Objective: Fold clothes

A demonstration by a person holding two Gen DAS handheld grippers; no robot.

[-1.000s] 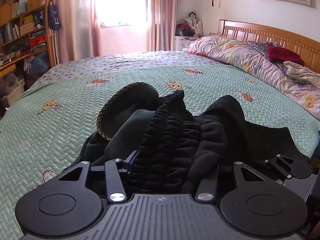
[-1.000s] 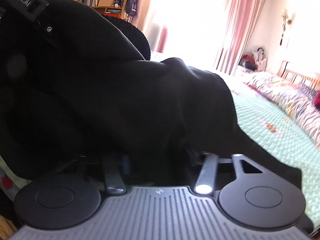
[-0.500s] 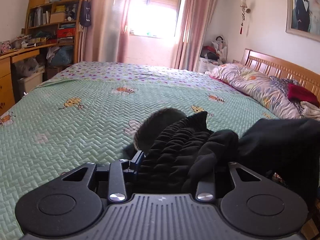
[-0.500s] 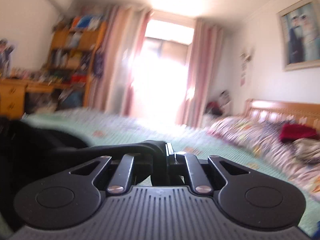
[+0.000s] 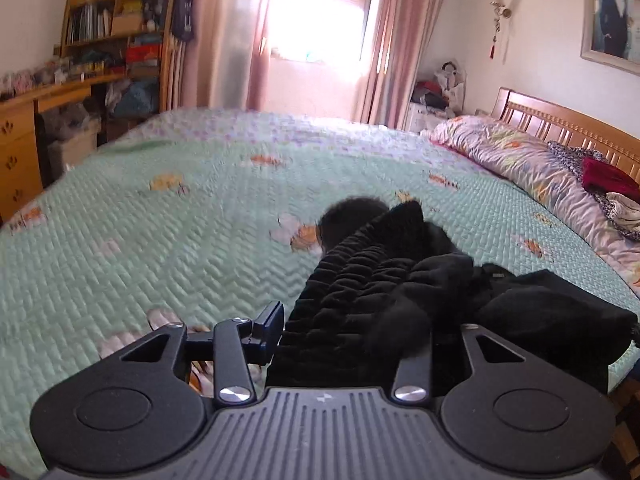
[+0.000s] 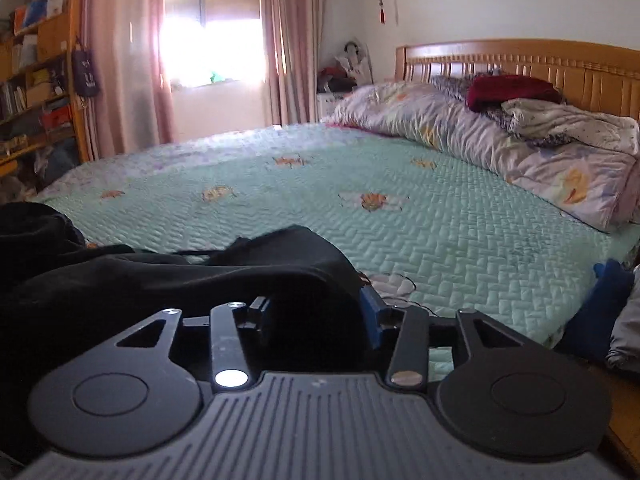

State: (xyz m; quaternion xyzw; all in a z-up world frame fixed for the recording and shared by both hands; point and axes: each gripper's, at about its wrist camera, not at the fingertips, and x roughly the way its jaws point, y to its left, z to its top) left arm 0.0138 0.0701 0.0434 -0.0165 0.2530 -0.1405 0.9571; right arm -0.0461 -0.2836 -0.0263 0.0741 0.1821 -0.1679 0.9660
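Both grippers have black garment [image 5: 384, 280] bunched between opening jaws over the green bedspread [image 5: 160, 248]. Left gripper [image 5: 344, 332] and right gripper [image 6: 316, 320] point toward twelve o'clock; whether the pads press the cloth I cannot tell.

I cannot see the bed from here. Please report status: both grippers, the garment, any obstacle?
Left gripper and right gripper: jaws opening, black garment between both. Garment bunched at near edge of green bedspread. Nothing in the way.

Black garment [image 6: 248, 276] lies between the opening jaws of the right gripper [image 6: 316, 316], over the green bedspread [image 6: 460, 232].
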